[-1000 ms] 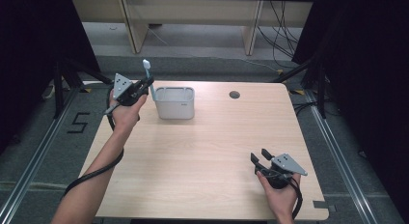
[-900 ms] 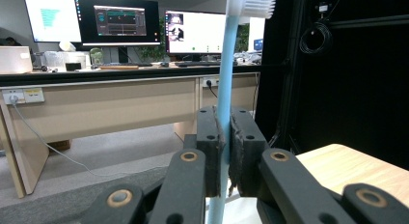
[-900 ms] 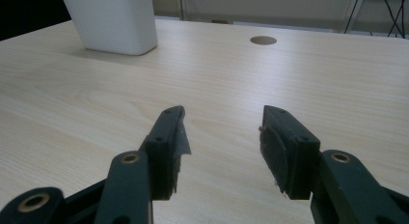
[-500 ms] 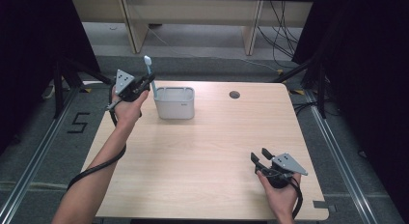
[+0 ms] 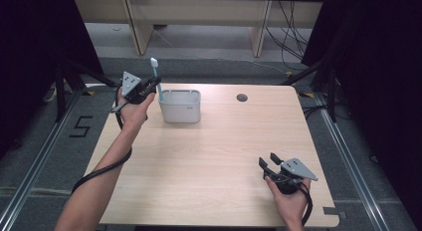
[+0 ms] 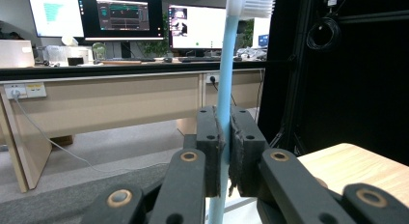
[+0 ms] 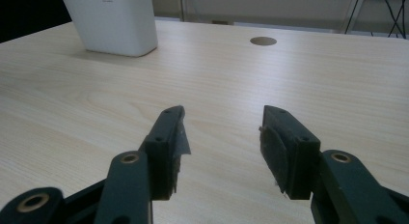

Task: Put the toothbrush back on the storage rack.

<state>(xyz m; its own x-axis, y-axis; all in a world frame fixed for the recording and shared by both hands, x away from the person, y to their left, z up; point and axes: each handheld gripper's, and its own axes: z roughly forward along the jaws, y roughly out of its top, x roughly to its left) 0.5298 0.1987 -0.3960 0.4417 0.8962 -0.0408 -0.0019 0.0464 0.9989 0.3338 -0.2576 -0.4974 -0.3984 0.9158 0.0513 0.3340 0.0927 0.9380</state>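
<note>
White holder (image 5: 180,106) sits beside left tongs (image 5: 153,84) clamping a blue toothbrush (image 6: 224,93); right tongs (image 5: 268,161) gape empty.

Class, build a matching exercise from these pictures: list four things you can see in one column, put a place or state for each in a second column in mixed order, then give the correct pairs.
Column one:
1. light blue toothbrush with a white head
2. white rectangular plastic holder
3. right gripper
4. small round hole in the wooden table top

Column two:
A. open, holding nothing
B. stands on the table's far left part
C. clamped upright in the left gripper
D. to the right of the holder, near the far edge

Pairs: 1-C, 2-B, 3-A, 4-D
</note>
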